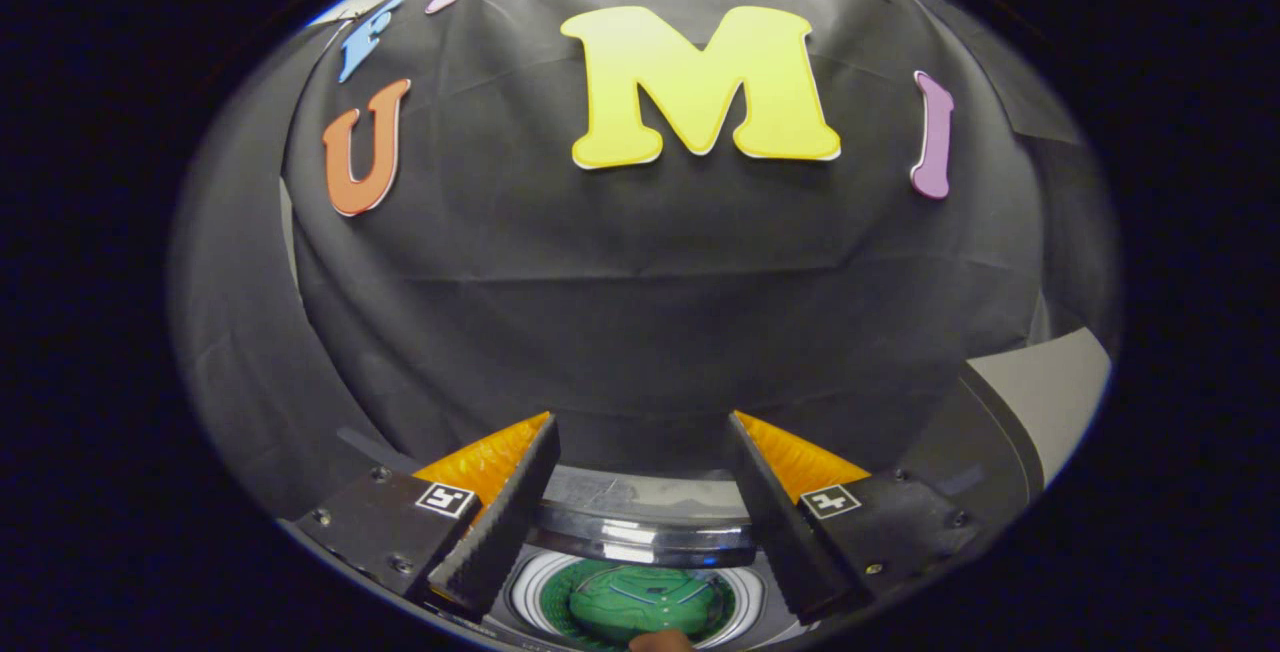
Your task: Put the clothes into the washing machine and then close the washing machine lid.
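Note:
My gripper (640, 422) is open, its two fingers spread wide with nothing between them. It hovers above the washing machine's round opening (640, 542), whose chrome rim shows between and below the fingers. Down inside the white drum (530, 592) lies a green garment (640, 600). The raised lid (1000, 432), dark with a light grey edge, stands to the right, beyond the right finger. A small brownish thing (660, 640) pokes in below the drum; what it is I cannot tell.
The booth's black cloth wall (640, 312) hangs close behind the machine and spans the space ahead of the fingers. A grey side panel (230, 332) stands to the left.

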